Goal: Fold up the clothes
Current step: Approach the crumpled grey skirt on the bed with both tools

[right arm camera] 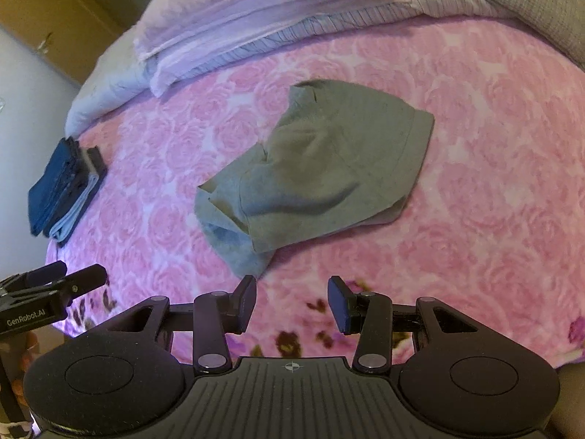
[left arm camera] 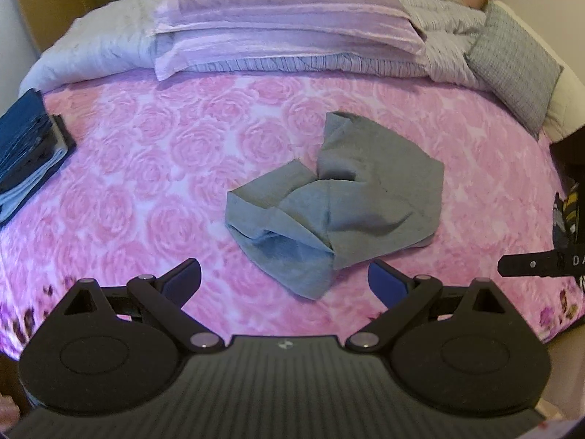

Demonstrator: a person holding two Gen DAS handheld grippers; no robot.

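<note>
A crumpled grey garment point(left arm camera: 329, 197) lies in the middle of the pink rose-patterned bed point(left arm camera: 164, 168). In the right wrist view the same grey garment point(right arm camera: 318, 168) is loosely bunched, one corner reaching toward the near edge. My left gripper point(left arm camera: 285, 281) hovers open just short of that near corner, nothing between its fingers. My right gripper point(right arm camera: 292, 301) is open too, a little short of the cloth, and holds nothing. The left gripper's fingers point(right arm camera: 55, 281) show at the left edge of the right wrist view. The right gripper's tip point(left arm camera: 530, 265) shows at the right edge of the left wrist view.
A stack of folded dark blue and light blue clothes point(left arm camera: 25, 153) sits at the bed's left side, also seen in the right wrist view point(right arm camera: 65, 190). Folded lilac bedding point(left arm camera: 285, 25) and a white quilt point(left arm camera: 91, 51) lie at the back; a grey pillow point(left arm camera: 515, 62) at the far right.
</note>
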